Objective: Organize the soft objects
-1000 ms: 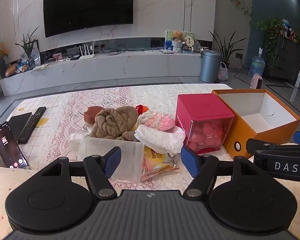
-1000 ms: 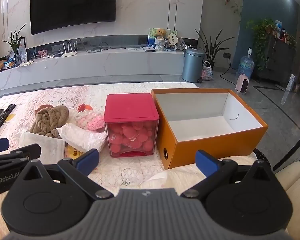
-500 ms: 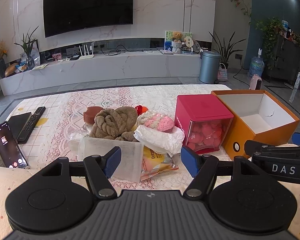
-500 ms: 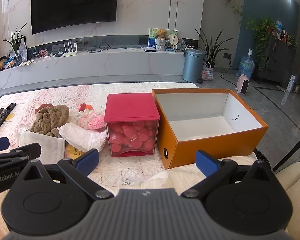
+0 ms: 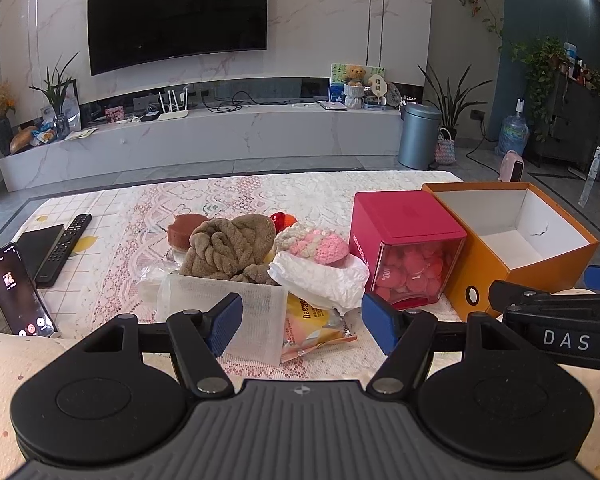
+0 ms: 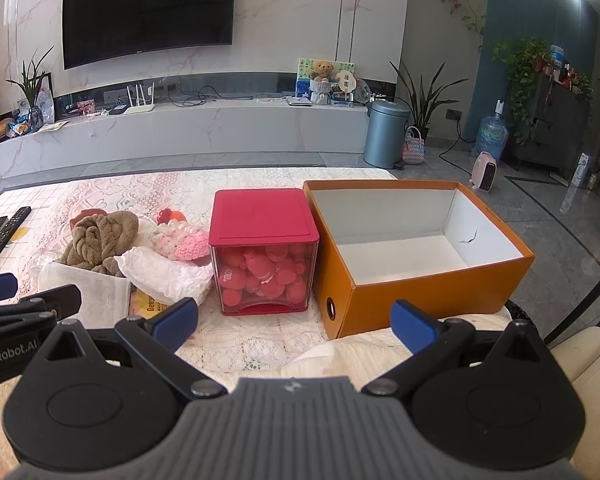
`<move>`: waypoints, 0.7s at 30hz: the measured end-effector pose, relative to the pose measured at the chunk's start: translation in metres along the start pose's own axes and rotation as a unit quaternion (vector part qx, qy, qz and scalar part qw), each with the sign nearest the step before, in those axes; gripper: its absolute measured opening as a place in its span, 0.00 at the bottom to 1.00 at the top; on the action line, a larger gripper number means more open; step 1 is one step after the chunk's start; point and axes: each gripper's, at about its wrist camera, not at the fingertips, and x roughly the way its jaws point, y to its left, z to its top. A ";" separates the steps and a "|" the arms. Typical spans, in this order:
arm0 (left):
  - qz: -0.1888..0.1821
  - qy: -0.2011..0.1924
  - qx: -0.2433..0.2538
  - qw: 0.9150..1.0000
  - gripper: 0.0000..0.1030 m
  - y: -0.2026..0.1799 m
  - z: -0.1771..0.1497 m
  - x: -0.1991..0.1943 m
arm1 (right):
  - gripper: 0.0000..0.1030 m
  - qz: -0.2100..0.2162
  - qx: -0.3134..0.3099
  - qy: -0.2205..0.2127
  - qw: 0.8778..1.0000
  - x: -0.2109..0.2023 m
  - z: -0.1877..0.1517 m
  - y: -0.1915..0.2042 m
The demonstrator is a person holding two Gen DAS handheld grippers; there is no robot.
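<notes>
Behind the table (image 5: pixel 112 216) with its lace cloth stands a marble wall with a large black TV (image 5: pixel 178 12) and a long low shelf. On the cloth, the soft things lie in 1 heap: a brown knotted plush (image 5: pixel 230 246), a pink and white crochet piece (image 5: pixel 314 242) at its 3 o'clock, a white crumpled wrapper (image 5: pixel 320 278) just in front, and a white mesh bag (image 5: pixel 256 320) at the plush's 6 o'clock. A yellow snack packet (image 5: pixel 316 326) lies partly under the wrapper. At 3 o'clock of the heap stands a red-lidded clear box (image 6: pixel 264 256) (full of red round pieces), touching or almost touching the open orange box (image 6: pixel 416 252), whose white inside holds nothing. At 9 o'clock of the heap lie a remote (image 5: pixel 66 242) and a phone (image 5: pixel 18 292).

The left gripper (image 5: pixel 302 322) hangs low over the near table edge, its 2 blue fingers spread wide with nothing between them; the mesh bag and packet show in the gap behind. The right gripper (image 6: pixel 294 318) is likewise wide apart and holds nothing, facing the 2 boxes.
</notes>
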 end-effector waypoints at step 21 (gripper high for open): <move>0.000 0.000 -0.001 1.000 0.79 0.000 0.000 -0.001 | 0.98 -0.002 -0.002 0.000 1.000 0.000 0.000 0.001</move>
